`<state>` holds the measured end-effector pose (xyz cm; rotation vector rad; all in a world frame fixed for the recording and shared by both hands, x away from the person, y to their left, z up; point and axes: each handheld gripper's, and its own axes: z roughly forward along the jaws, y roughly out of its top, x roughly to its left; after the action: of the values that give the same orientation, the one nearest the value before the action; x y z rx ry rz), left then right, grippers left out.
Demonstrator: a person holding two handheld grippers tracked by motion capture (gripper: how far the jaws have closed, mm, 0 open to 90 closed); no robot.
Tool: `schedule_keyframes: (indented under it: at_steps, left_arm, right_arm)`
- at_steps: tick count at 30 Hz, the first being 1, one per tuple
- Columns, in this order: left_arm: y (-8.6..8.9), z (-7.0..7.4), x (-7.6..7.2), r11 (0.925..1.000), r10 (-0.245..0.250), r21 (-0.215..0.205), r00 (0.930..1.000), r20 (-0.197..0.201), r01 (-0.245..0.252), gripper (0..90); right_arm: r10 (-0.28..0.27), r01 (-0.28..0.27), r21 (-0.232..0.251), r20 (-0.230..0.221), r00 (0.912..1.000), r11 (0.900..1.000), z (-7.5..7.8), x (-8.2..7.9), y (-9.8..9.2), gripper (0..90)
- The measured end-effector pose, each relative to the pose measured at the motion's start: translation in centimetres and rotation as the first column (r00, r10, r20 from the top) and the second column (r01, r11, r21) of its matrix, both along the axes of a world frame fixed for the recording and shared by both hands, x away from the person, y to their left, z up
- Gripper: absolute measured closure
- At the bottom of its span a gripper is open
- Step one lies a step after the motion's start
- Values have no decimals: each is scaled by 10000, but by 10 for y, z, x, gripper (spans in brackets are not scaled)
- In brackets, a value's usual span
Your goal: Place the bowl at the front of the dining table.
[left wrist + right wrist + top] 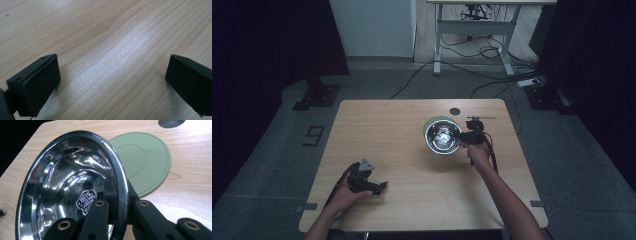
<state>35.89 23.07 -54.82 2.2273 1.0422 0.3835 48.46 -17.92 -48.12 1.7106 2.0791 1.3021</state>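
The right gripper (120, 202) is clamped on the rim of a steel bowl (67, 185), one jaw inside the wall and one outside, with the metal pinched between them. In the right gripper view the bowl is tipped up on edge, its shiny inside facing the camera. Behind it, at about two o'clock, a flat green mat (147, 160) lies on the table (190, 182), apart from the bowl's rim and partly hidden by it. A round hole (171, 122) in the tabletop sits past the mat at one o'clock.

From the high view the bowl (442, 136) is at three o'clock from the table's middle, with the mat (435, 120) peeking out at its twelve o'clock side.

The left gripper (379, 187) rests at seven o'clock on the table, jaws spread wide over bare wood, holding nothing.

The step in hand looks like carrying the bowl to the mat. The next move likely calls for shifting it toward twelve o'clock, levelling it base down, and centring it over the mat's inner ring before loosening the pinch.
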Motion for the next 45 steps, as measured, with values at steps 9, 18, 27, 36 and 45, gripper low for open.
schedule_keyframes:
  at_steps: [9,18,27,36,45]
  left_arm:
    - [0,0,0,10000,-15,-3,10000,-2,15,0]
    - [0,0,0,10000,-18,-1,10000,-2,18,0]
    - [0,0,0,10000,-30,0,10000,0,30,0]
    - [0,0,0,10000,-29,6,10000,1,29,0]
    - [0,0,0,10000,-49,6,10000,0,49,0]
  right_arm:
    - [-118,118,-10,-59,9999,9999,-5,7,1,858]
    - [-150,147,-171,-162,9998,9997,-8,14,1,858]
    - [-226,223,-211,-162,9996,9995,-7,24,6,858]
    - [-244,236,-299,-248,9994,9993,-8,33,11,858]
    - [-369,369,-12,-399,9985,9993,-14,41,11,858]
